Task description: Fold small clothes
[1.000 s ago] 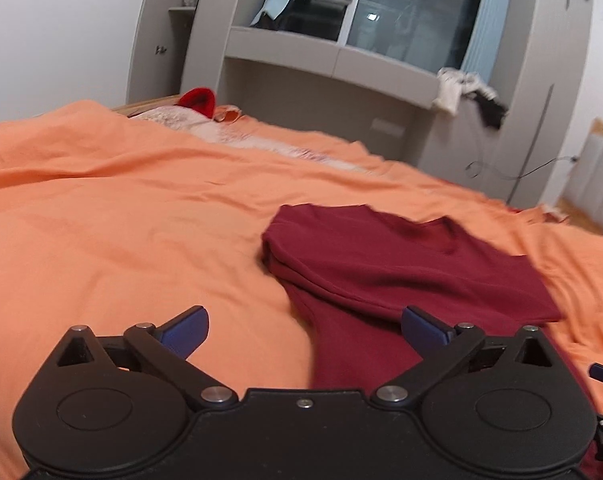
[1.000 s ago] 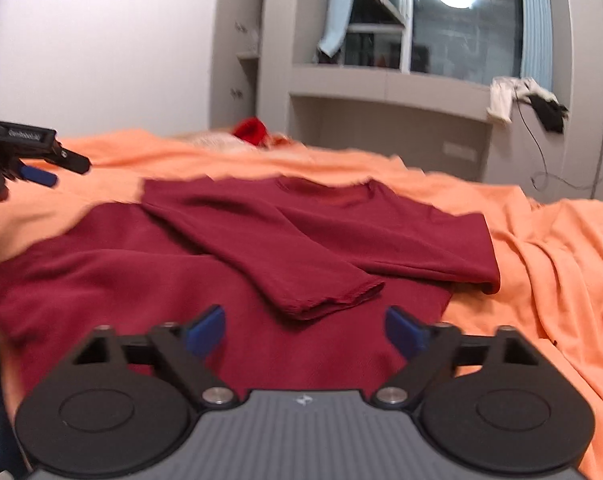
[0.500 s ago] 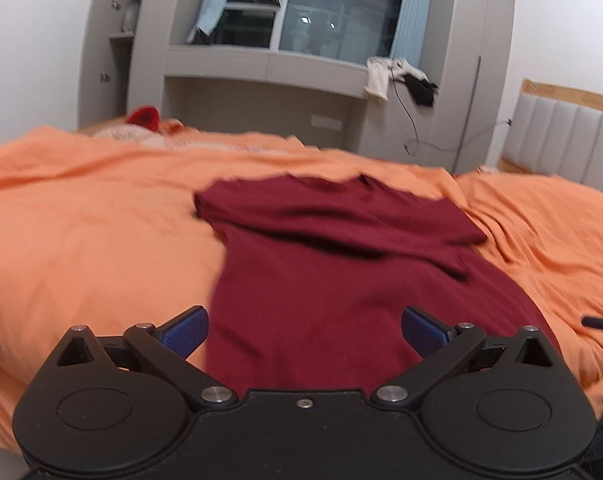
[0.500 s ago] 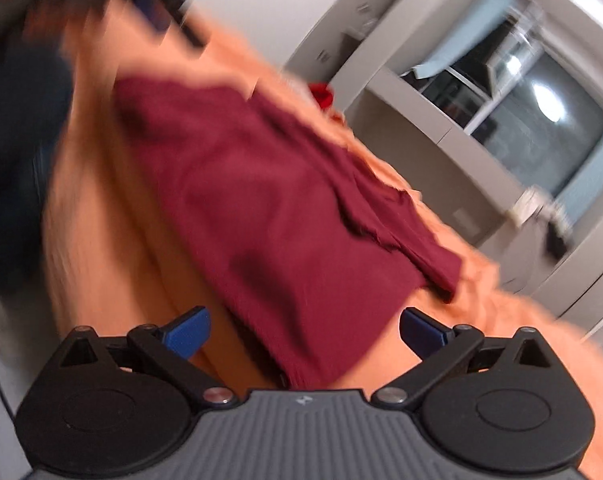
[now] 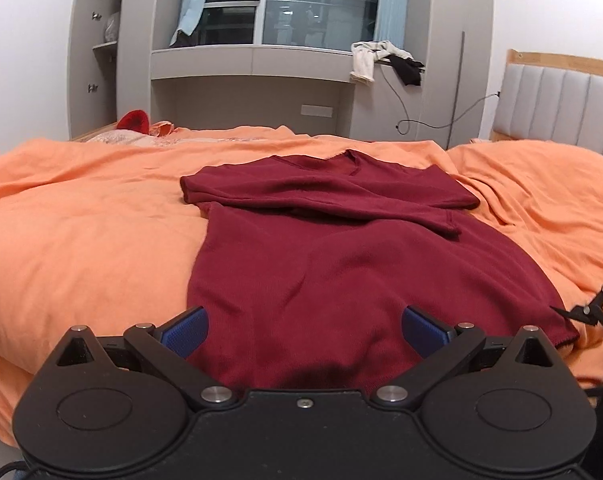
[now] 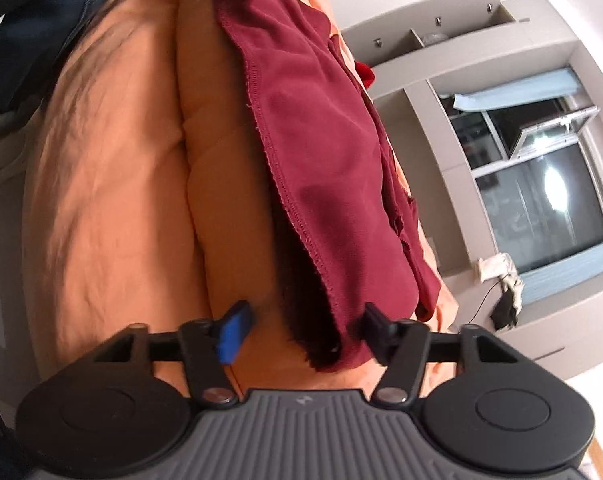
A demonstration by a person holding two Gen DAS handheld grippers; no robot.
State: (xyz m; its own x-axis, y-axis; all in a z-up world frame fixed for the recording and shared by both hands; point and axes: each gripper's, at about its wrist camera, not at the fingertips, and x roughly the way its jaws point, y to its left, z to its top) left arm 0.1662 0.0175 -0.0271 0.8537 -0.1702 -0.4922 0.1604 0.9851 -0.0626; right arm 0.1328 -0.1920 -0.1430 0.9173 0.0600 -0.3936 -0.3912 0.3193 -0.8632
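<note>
One maroon sweater [image 5: 341, 264], sleeves folded, flat on orange bed [image 5: 81, 232]. Left gripper [image 5: 303, 330] fingers spread at its hem, empty. Right gripper [image 6: 301, 330] fingers closing around hem corner; risk: pinching the bedding beneath too.

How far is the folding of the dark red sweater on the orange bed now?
Done: both sleeves lie folded across the chest of the dark red sweater, which is flat on the orange bedcover. In hand: the right gripper, rolled sideways, is closing around the bottom hem's corner; the left gripper is open over the hem's other side. Left: folding the bottom up toward the collar.
</note>
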